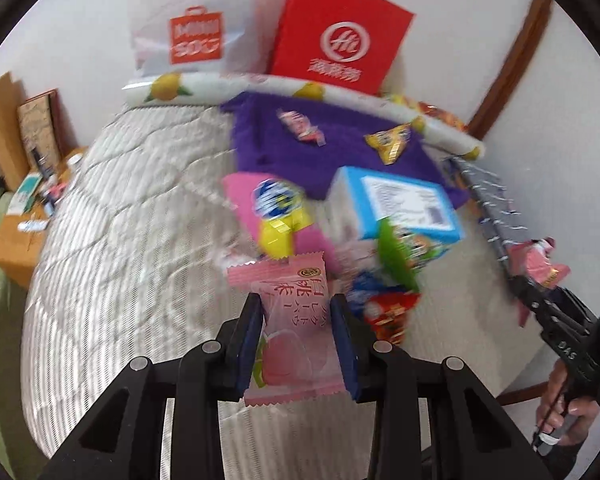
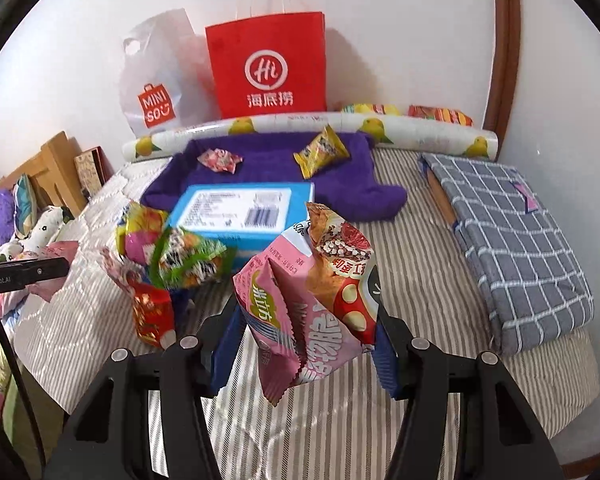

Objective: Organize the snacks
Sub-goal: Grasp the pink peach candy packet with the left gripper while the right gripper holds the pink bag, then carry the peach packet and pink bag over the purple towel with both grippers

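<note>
My left gripper point(image 1: 298, 334) is shut on a pink peach candy packet point(image 1: 290, 320) held above the striped bed. My right gripper point(image 2: 306, 338) is shut on a pink snack bag point(image 2: 300, 312), also above the bed; it shows in the left wrist view point(image 1: 540, 268) at the far right. A purple towel point(image 2: 268, 168) lies at the back with a red-white candy point(image 2: 220, 160) and a yellow packet point(image 2: 320, 152) on it. A blue box point(image 2: 240, 212) sits in front of it, beside a loose pile of snack packets point(image 2: 168, 260).
A red paper bag point(image 2: 266, 66) and a white Miniso bag point(image 2: 152, 92) lean on the wall behind a lemon-print roll point(image 2: 300, 128). A grey checked folded cloth point(image 2: 512, 240) lies at the right. More snacks point(image 2: 440, 114) sit behind the roll. Clutter and plush toys point(image 2: 8, 216) lie at the left.
</note>
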### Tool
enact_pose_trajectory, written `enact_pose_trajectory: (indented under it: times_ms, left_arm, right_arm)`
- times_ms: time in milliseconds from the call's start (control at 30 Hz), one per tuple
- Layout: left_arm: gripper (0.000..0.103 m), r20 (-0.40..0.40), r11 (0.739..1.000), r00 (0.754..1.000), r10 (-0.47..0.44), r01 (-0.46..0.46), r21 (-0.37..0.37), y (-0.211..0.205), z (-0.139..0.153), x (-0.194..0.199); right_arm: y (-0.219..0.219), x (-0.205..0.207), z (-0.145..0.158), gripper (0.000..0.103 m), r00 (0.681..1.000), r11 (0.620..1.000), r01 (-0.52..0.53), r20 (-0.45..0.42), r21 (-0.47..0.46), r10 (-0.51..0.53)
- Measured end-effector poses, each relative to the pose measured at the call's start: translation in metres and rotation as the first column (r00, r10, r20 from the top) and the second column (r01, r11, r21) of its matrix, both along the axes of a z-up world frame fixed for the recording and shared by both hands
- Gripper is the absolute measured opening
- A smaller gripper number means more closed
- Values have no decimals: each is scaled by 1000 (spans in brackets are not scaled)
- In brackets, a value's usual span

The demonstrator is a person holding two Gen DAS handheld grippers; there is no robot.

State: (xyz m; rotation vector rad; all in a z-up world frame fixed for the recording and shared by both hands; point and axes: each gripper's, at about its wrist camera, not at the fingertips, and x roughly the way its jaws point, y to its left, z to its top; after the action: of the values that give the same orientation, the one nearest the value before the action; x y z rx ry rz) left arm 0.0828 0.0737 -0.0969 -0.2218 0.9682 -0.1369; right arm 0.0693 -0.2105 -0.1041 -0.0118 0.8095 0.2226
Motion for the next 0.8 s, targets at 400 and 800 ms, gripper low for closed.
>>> enact_pose_trajectory:
  times_ms: [400,800]
  left_arm:
    - [33,68,988,988,-139,143,-64,-46,38,52]
    - [33,78,992,990,-116,119,-30,-41,46,102]
  right_arm:
    - [16,46,35,57,999,999,-26,28,25,26]
    - [22,102,47,57,998,999,-32,48,27,30]
